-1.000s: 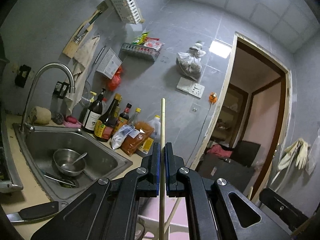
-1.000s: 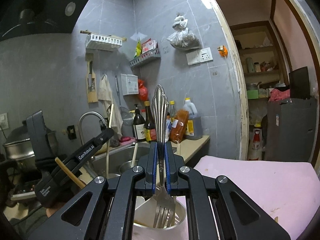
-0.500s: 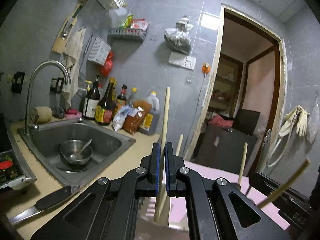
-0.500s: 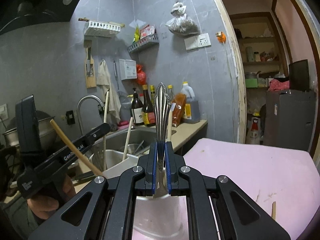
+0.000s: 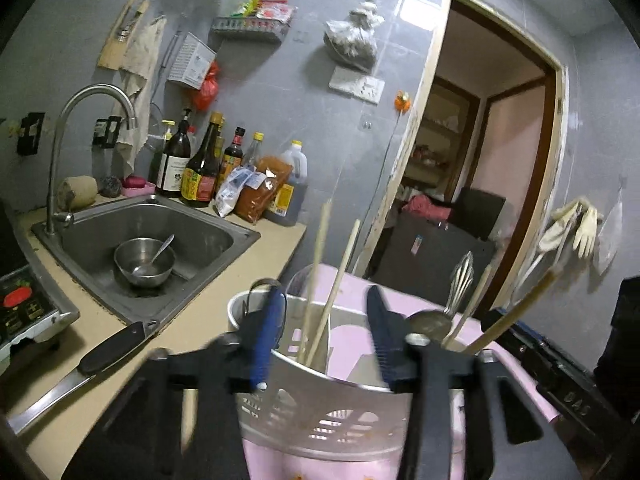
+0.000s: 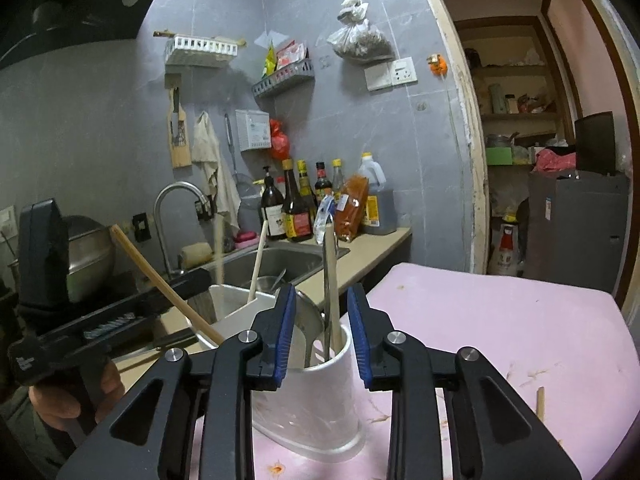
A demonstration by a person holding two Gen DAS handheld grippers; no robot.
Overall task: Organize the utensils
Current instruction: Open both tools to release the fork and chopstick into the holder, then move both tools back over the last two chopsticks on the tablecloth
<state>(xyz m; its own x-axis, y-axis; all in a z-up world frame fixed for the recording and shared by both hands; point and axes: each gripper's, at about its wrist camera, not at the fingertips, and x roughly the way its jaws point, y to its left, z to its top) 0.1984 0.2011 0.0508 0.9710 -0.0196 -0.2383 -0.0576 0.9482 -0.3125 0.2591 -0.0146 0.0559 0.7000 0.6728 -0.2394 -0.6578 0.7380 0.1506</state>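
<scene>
We're working at a pink table (image 6: 500, 320) beside a beige counter w/ steel sink (image 5: 200, 236), grey tiled walls. Left gripper (image 5: 324, 332) jaws have just been opening, chopstick (image 5: 316, 264) standing loose btwn them in the white utensil holder (image 5: 320, 404). Right gripper (image 6: 322, 320) jaws also just been opening, pads clear of the fork (image 6: 330, 288), resting in same holder. Fork tines are hiding inside; left fingers are blurring.
</scene>
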